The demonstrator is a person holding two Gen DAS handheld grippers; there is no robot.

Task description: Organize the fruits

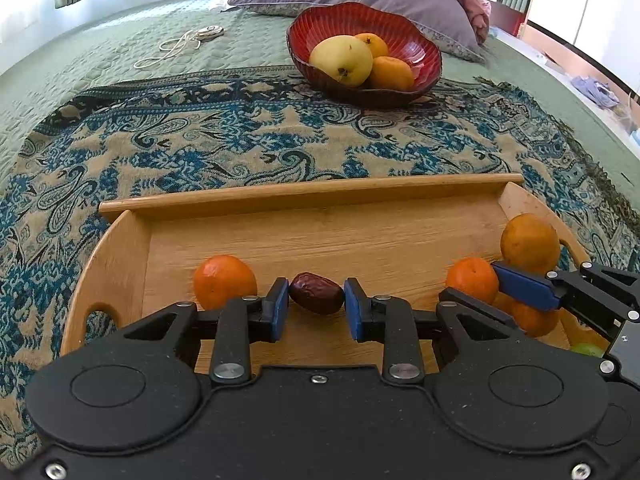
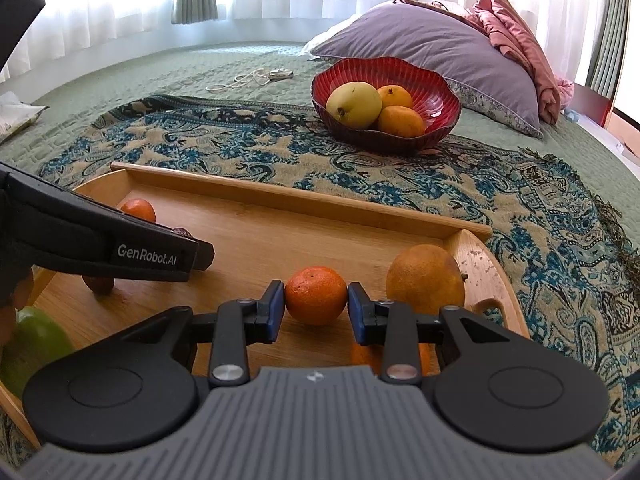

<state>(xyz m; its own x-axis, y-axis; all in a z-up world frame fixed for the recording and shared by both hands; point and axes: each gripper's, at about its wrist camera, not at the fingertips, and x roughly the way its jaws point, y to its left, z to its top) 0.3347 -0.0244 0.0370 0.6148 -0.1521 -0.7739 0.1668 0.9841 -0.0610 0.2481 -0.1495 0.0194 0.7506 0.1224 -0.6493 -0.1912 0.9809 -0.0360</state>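
A: The left gripper point(image 1: 316, 304) is sitting low over the wooden tray point(image 1: 312, 198), its blue pads pressing on either end of a dark brown date point(image 1: 317, 293), so it is clamping that date against the tray floor.

B: And the right gripper point(image 2: 316, 307)?

A: It is closing on a small tangerine point(image 2: 316, 295); both pads are touching the fruit's sides, and the tangerine is resting on the tray near its right end. A bigger, duller orange point(image 2: 425, 278) is sitting just beside it, against the right handle.

B: What else is lying in the tray?

A: Another tangerine point(image 1: 225, 282) is sitting just left of the date. In the right wrist view a green fruit point(image 2: 34, 346) is showing at the near left edge, and a second brown date point(image 2: 99, 283) is peeking out under the left gripper's body.

B: Where is the bowl?

A: The red bowl point(image 1: 416, 36) is standing well beyond the tray on the patterned blanket point(image 1: 240, 148), holding a yellow-green mango point(image 1: 341, 60) and two orange fruits.
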